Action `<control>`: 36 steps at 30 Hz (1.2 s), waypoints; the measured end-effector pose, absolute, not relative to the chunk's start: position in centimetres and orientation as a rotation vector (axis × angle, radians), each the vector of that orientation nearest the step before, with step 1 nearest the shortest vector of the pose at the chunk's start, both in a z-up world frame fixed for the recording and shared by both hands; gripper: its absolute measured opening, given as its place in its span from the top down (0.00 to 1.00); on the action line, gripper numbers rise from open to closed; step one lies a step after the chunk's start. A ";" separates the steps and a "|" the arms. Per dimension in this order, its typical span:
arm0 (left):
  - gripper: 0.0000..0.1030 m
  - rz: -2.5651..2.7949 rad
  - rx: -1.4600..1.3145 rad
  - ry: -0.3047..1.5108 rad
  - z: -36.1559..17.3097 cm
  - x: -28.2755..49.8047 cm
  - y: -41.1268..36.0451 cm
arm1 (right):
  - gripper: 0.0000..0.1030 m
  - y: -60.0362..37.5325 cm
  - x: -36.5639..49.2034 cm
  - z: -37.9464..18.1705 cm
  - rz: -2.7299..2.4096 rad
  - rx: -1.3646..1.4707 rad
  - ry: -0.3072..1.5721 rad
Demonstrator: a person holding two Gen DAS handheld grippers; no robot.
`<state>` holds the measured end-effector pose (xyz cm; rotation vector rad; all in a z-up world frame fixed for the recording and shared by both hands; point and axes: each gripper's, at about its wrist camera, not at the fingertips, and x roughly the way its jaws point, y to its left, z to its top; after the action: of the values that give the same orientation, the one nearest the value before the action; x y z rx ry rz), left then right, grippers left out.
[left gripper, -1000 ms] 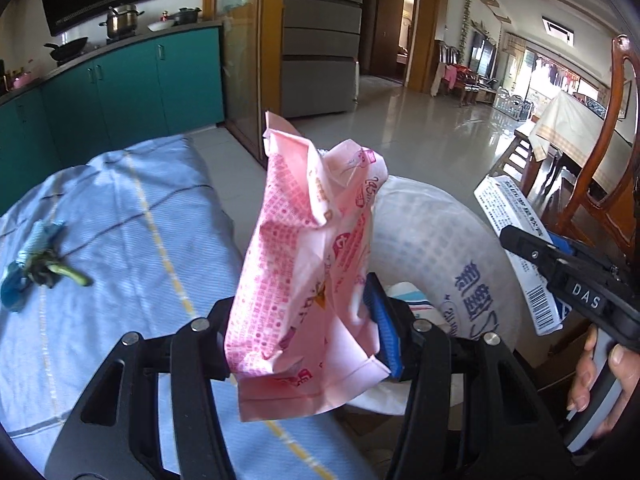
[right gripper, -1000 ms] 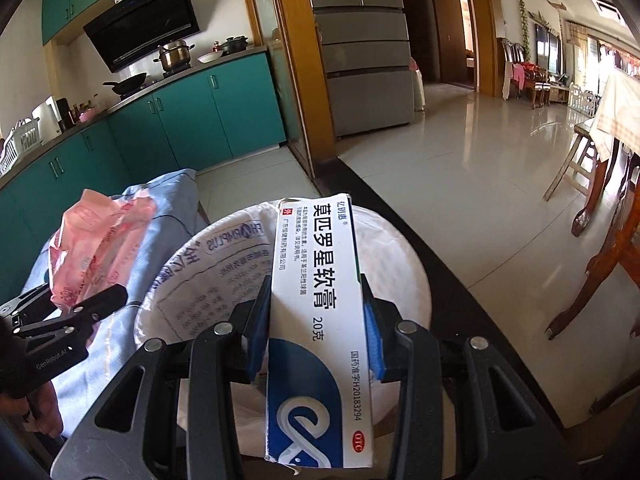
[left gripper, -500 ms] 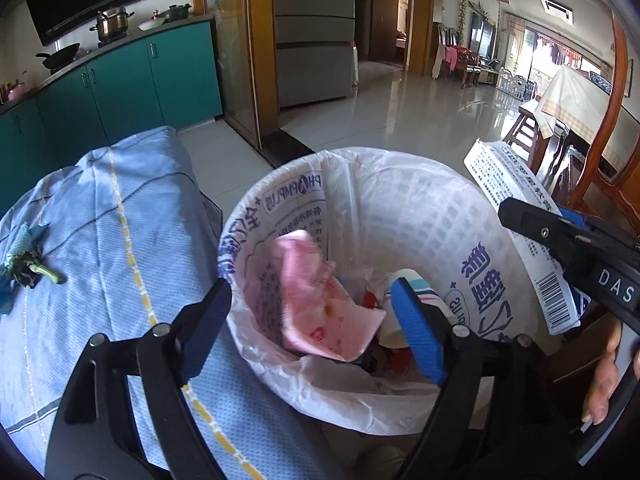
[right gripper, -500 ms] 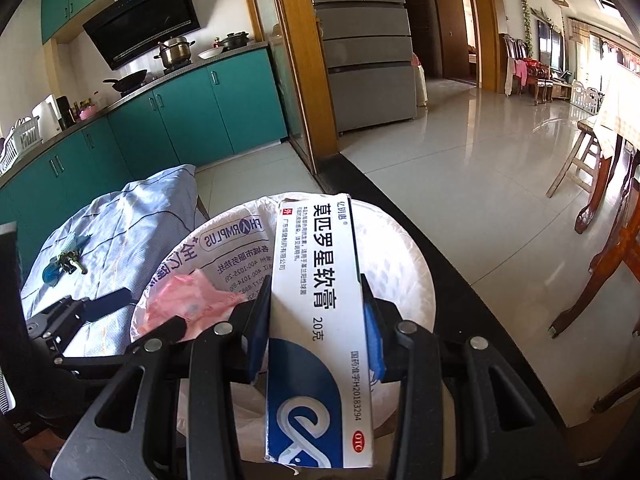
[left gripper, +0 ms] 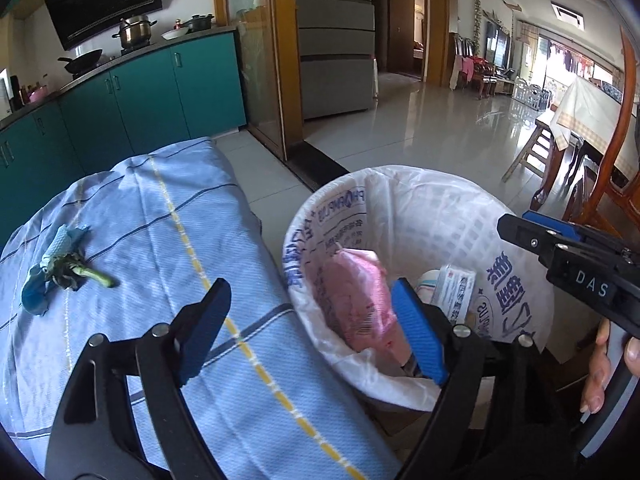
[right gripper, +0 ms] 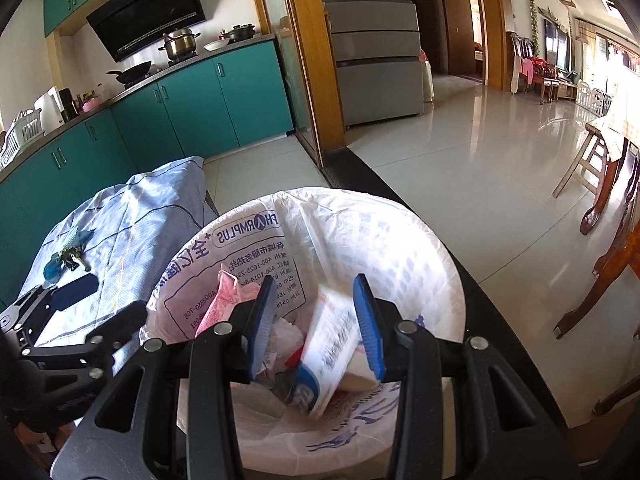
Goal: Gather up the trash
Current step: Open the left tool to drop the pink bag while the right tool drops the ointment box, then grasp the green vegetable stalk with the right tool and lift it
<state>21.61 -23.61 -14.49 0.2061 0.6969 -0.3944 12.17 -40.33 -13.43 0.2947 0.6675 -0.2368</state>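
Both two-finger grippers now hang empty over the round bin lined with a white printed plastic bag (right gripper: pixel 376 232). The right gripper (right gripper: pixel 316 330) has let go of the white-and-blue cardboard medicine box (right gripper: pixel 332 344); its blue pads stand apart, and the box, blurred, lies tilted among the rubbish below them. The left gripper (left gripper: pixel 312 330), jaws spread wide with nothing between them, has swung back toward the table covered in pale blue striped cloth (left gripper: pixel 168 216); the crumpled pink printed wrapper (left gripper: pixel 356 296) that it carried a moment ago rests against the bag's inner wall. Two pieces are thus binned in quick succession.

Count, near to far: two grippers; one bin; inside it one pink wrapper, one medicine box, and some further scraps too jumbled to number; on the cloth, one remaining item, a blue crumpled wad with a green stalk (left gripper: pixel 60 268). By this reckoning, one pickup remains.
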 end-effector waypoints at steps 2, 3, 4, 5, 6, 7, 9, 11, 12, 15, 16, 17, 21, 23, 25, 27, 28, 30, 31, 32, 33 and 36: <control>0.20 -0.376 0.205 0.691 -14.1 21.8 -22.7 | 0.59 -40.1 12.5 -13.4 -0.228 0.304 0.669; 0.20 -0.368 0.204 0.691 -14.0 21.8 -22.3 | 0.56 -39.9 12.7 -13.3 -0.224 0.305 0.669; 0.20 -0.352 0.203 0.694 -13.8 22.0 -21.7 | 0.52 -39.6 12.9 -13.3 -0.221 0.303 0.670; 0.20 -0.329 0.203 0.699 -13.6 22.2 -21.0 | 0.51 -39.3 13.1 -13.2 -0.217 0.301 0.670; 0.20 -0.311 0.203 0.705 -13.5 22.3 -20.4 | 0.49 -38.8 13.4 -13.1 -0.209 0.297 0.670; 0.20 -0.288 0.202 0.712 -13.3 22.7 -19.5 | 0.47 -38.5 13.7 -13.0 -0.201 0.295 0.670; 0.20 -0.227 0.189 0.721 -12.6 23.7 -17.0 | 0.45 -37.3 14.5 -12.8 -0.177 0.284 0.676; 0.20 -0.178 0.168 0.727 -11.9 24.7 -14.3 | 0.42 -36.0 15.3 -12.7 -0.146 0.263 0.683; 0.20 -0.149 0.159 0.732 -11.6 25.3 -12.8 | 0.40 -35.2 15.8 -12.6 -0.127 0.249 0.689; 0.20 -0.062 0.155 0.737 -10.4 28.1 -8.1 | 0.39 -32.0 17.9 -12.8 -0.033 0.191 0.732; 0.20 -0.025 0.152 0.719 -9.9 29.0 -6.1 | 0.39 -30.5 19.0 -12.8 0.014 0.179 0.748; 0.20 0.024 0.144 0.700 -9.5 29.9 -4.1 | 0.39 -29.4 19.8 -12.7 0.055 0.172 0.758; 0.20 0.141 0.041 0.683 -9.0 33.0 2.7 | 0.39 -23.1 24.2 -11.7 0.230 0.101 0.792; 0.20 0.179 -0.014 0.685 -9.5 33.6 5.4 | 0.39 -18.9 27.0 -11.5 0.323 0.060 0.813; 0.20 0.204 -0.027 0.713 -10.1 33.8 6.9 | 0.39 -15.3 29.3 -11.7 0.370 -0.003 0.824; 0.20 0.245 -0.024 0.695 -9.9 33.3 8.1 | 0.40 -12.6 31.3 -12.2 0.407 -0.041 0.844; 0.20 0.245 -0.019 0.686 -9.7 33.1 8.5 | 0.40 -11.1 32.5 -12.6 0.421 -0.051 0.855; 0.18 0.244 -0.002 0.674 -9.5 32.8 9.1 | 0.40 -9.4 34.1 -13.5 0.427 -0.066 0.878; 0.17 0.241 0.003 0.677 -9.6 32.9 9.4 | 0.41 -8.9 34.5 -13.7 0.429 -0.069 0.884; 0.17 0.236 0.007 0.689 -9.8 33.1 9.7 | 0.43 -8.6 34.8 -14.0 0.432 -0.069 0.889; 0.17 0.231 0.007 0.698 -10.0 33.0 9.6 | 0.53 -8.3 35.0 -14.2 0.435 -0.067 0.896; 0.17 0.192 0.002 0.722 -10.5 33.5 9.7 | 0.75 -7.9 35.1 -14.4 0.423 -0.094 0.885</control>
<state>33.47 9.71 -10.47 0.0023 0.7224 0.1924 35.07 -7.87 -14.35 -0.0938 0.8855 0.4233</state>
